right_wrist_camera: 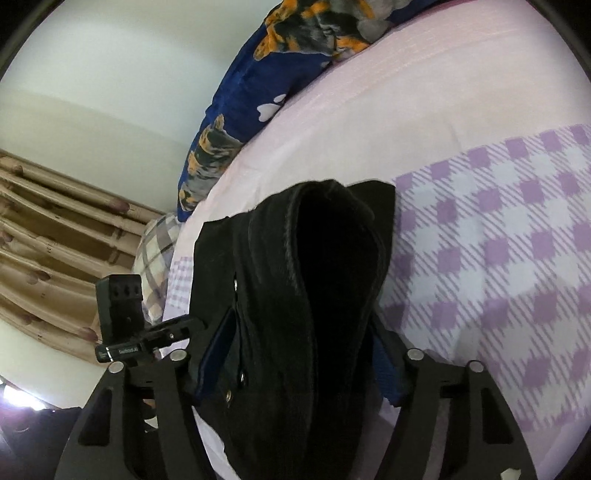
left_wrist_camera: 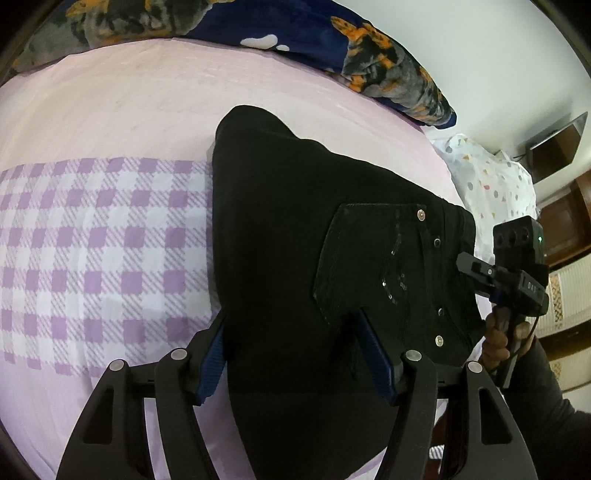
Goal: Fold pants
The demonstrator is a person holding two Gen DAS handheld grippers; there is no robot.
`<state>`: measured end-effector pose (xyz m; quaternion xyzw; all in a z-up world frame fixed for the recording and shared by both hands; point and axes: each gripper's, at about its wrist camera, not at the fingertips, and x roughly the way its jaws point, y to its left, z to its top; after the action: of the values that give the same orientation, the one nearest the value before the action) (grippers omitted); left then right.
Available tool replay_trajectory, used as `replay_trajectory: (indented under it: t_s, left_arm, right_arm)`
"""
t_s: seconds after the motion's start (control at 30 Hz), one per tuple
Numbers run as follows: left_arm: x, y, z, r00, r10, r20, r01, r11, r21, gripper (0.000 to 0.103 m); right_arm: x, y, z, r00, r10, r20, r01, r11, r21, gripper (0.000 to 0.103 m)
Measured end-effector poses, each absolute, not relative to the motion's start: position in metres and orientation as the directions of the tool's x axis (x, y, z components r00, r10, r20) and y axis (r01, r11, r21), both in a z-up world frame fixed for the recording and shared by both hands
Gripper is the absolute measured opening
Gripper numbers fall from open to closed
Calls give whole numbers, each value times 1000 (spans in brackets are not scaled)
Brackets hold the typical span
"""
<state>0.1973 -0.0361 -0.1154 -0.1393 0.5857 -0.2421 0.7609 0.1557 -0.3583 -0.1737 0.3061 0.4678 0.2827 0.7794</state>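
- Left wrist view: black pants (left_wrist_camera: 295, 229) lying folded on the bed (left_wrist_camera: 110, 110), pocket side up, long axis running away from the lens toward the blue blanket (left_wrist_camera: 295, 33).
- Left tool (left_wrist_camera: 291, 332) hanging over the near end, jaws apart, blue pads either side of the cloth; no pinch visible, so open.
- Right tool (left_wrist_camera: 476, 269) out at the waistband edge, held by a hand (left_wrist_camera: 498, 339).
- Right wrist view: pants (right_wrist_camera: 295, 277) bunched up thick between the jaws of the right tool (right_wrist_camera: 295, 332); pads (right_wrist_camera: 218, 343) spread, pressing or not impossible to tell.
- Both tools over the garment, left on the flat panel, right at the rivet-studded edge.
- Likely next: one more fold across the long axis.
- No containers in sight; striped pillow (right_wrist_camera: 155, 251) off at the bed's edge.
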Motion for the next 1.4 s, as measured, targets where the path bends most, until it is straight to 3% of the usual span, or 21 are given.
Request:
replay_trajectory:
  t_s: [0.1,0.13,0.23,0.4,0.67,0.87,1.4]
  left_arm:
    - [199,-37,-116,198,-525,-828,201,848,-490,65]
    - [198,-37,-116,201,-520,-830,204,851,-484,65]
    - [197,-38,-116,221,-497,-839,208,865,-457,57]
    - [196,-37,-115,242,-493,-835,196,868,-456,42]
    - [188,-52,-105,307,-416,-856,219,906,-362,29]
    - [186,-55,-96,327,-402,-855,225,912,-342,24]
    - [168,-16,-59,408,-450,-794,225,893,-391,19]
  right_arm:
    - [156,-357,-174,405,720,-563,-158,662,733,56]
    - [155,-358,-175,409,713,-569,-150,668,729,49]
    - [151,-365,-180,423,712,-560,-117,656,745,42]
    - [148,-361,-178,454,683,-572,-82,671,736,41]
    - [145,-351,-166,500,625,-600,-30,705,709,32]
    - [139,-343,-151,530,586,-613,0,722,691,24]
    - [121,-294,-110,530,618,-580,-42,703,710,20]
